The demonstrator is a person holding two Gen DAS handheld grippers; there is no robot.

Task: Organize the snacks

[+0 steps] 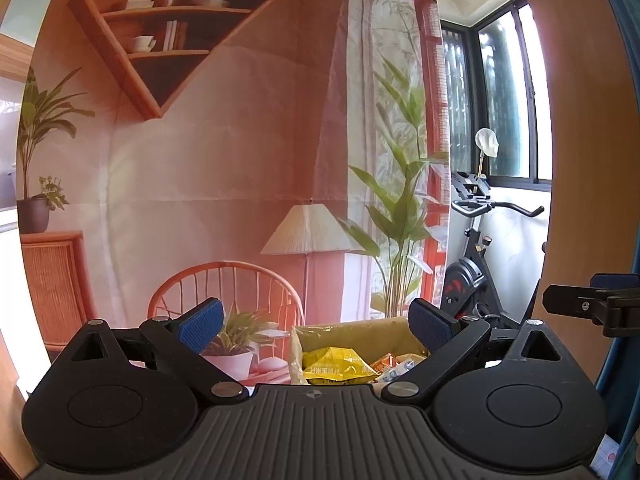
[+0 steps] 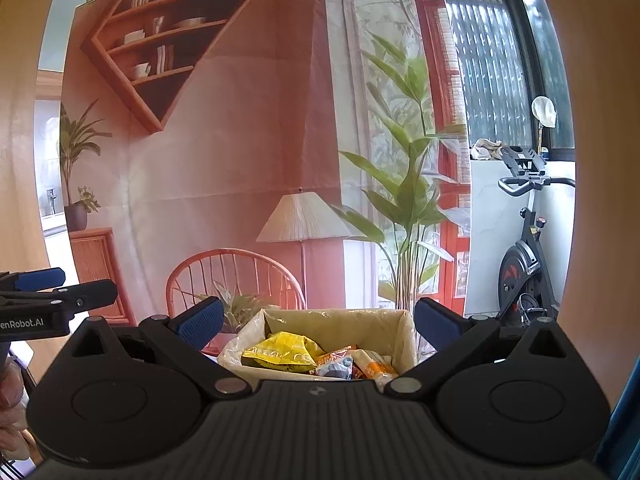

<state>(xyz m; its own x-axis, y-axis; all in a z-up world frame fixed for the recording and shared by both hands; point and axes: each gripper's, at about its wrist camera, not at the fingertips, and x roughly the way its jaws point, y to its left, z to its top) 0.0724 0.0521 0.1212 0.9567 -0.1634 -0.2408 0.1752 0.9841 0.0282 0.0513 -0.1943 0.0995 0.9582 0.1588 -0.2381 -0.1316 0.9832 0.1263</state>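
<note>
Both grippers point level at the printed backdrop, and the lined box of snacks sits low in the frame, just ahead of and below the jaws — that is the relation the coming move depends on. In the right wrist view the box lies centred between the blue pads of the right gripper; in the left wrist view it sits lower centre-right, nearer the right-hand pad of the left gripper, so the right gripper looks the better lined up. Both sets of jaws stand wide apart and hold nothing.

Inside the box lies a yellow snack bag, crumpled, its long axis running roughly left to right across the frame; to its right are an orange packet and a few smaller wrappers, too bunched to tell apart. The surface under the box is hidden by the gripper bodies; whether any snack is left outside the box cannot be told. Any reach into the box would probably call for the jaws to tip downward first.
</note>
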